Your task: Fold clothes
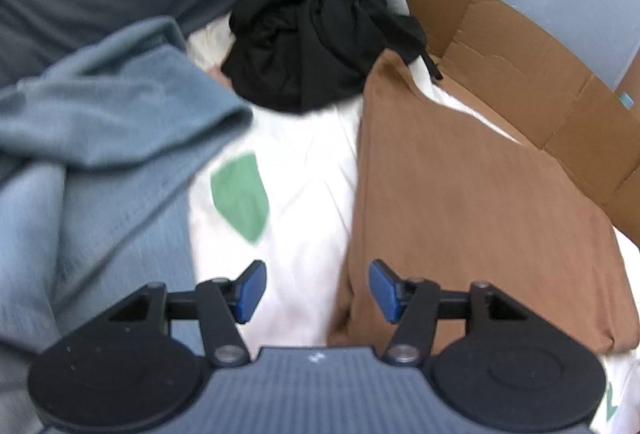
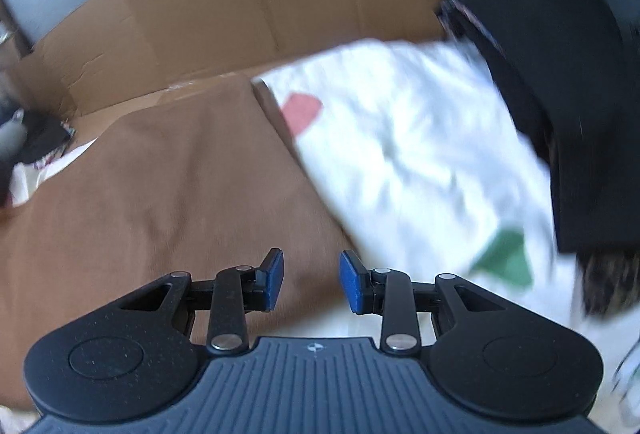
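Note:
A folded brown garment (image 1: 472,202) lies flat on a white sheet (image 1: 304,170) printed with green and red patches. In the right wrist view the same brown garment (image 2: 160,186) fills the left half, with the white sheet (image 2: 420,154) to its right. My left gripper (image 1: 318,290) hangs open above the brown garment's left edge, with nothing between its blue pads. My right gripper (image 2: 312,282) is open too, over the brown garment's right edge, and holds nothing. Both views are blurred by motion.
A blue-grey garment (image 1: 100,154) is heaped at the left, with a crumpled black garment (image 1: 312,46) behind the sheet. Flattened cardboard (image 1: 540,82) borders the far side. Another black garment (image 2: 572,106) lies at the right in the right wrist view.

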The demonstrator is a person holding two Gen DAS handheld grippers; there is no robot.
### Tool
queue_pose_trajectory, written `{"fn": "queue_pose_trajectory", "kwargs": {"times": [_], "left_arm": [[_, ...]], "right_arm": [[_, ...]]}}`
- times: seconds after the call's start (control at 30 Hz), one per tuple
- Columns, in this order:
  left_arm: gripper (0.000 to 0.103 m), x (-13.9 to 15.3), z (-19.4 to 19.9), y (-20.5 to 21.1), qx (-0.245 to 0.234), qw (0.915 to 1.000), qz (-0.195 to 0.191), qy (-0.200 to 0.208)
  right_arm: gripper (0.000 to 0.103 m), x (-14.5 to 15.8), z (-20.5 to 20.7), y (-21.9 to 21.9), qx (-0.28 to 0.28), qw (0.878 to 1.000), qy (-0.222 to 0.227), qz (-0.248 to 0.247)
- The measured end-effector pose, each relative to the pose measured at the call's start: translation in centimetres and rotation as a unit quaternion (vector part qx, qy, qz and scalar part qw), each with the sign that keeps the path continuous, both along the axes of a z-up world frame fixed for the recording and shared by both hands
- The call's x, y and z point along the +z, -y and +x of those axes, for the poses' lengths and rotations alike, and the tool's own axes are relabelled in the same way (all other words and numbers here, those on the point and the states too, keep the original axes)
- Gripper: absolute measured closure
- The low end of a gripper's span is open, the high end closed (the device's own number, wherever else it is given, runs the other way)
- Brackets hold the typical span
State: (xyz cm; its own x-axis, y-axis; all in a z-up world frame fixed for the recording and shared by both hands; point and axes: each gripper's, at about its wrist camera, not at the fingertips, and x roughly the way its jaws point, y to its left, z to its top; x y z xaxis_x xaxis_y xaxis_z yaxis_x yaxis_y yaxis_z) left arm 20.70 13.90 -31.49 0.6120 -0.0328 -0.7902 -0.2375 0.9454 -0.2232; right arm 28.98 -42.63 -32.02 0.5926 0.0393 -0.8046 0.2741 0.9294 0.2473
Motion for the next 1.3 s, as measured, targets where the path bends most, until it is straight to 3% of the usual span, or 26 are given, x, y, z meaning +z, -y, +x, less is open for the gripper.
{"fn": "queue_pose_trajectory", "kwargs": {"times": [0.2,0.47,0.57,0.67,0.93,1.13,1.17,1.2,1.23,1.27,1.3], "left_arm": [[0.043,-3.0,-1.8,0.0,0.043,0.9968,-0.058,-0.033],[0.041,-4.0,-2.8,1.3,0.052,0.9881,-0.144,-0.009],[0.041,-5.3,-3.1,0.8,0.094,0.9742,-0.205,0.01],[0.051,-6.5,-3.7,0.1,0.127,0.9587,-0.253,0.031],[0.051,-7.0,-4.7,-0.3,0.136,0.9479,-0.284,0.046],[0.048,-6.9,-3.9,0.0,0.139,0.9476,-0.282,0.057],[0.058,-7.1,-3.9,-0.1,0.143,0.9464,-0.284,0.057],[0.066,-7.2,-4.0,-0.3,0.149,0.9447,-0.287,0.052],[0.085,-7.4,-4.0,-0.6,0.153,0.9429,-0.292,0.046],[0.093,-7.6,-4.0,-0.8,0.157,0.9409,-0.298,0.04],[0.094,-7.6,-4.0,-1.0,0.157,0.9409,-0.298,0.037]], "right_arm": [[0.064,-2.8,-1.3,1.7,-0.06,0.994,-0.006,0.089],[0.064,-5.1,-1.3,3.4,-0.12,0.976,0.021,0.181],[0.064,-6.1,-1.8,4.4,-0.147,0.961,0.039,0.231],[0.065,-7.0,-2.5,5.2,-0.167,0.946,0.052,0.274],[0.064,-8.2,-4.5,5.5,-0.211,0.919,0.05,0.33],[0.066,-8.6,-3.4,5.4,-0.222,0.912,0.061,0.338],[0.076,-8.5,-3.2,5.4,-0.222,0.914,0.061,0.334],[0.094,-8.1,-3.2,5.5,-0.219,0.919,0.063,0.323],[0.095,-7.7,-3.2,5.5,-0.216,0.923,0.064,0.312],[0.097,-7.3,-3.2,5.6,-0.213,0.927,0.065,0.302],[0.099,-6.9,-3.1,5.6,-0.21,0.931,0.066,0.291]]}}
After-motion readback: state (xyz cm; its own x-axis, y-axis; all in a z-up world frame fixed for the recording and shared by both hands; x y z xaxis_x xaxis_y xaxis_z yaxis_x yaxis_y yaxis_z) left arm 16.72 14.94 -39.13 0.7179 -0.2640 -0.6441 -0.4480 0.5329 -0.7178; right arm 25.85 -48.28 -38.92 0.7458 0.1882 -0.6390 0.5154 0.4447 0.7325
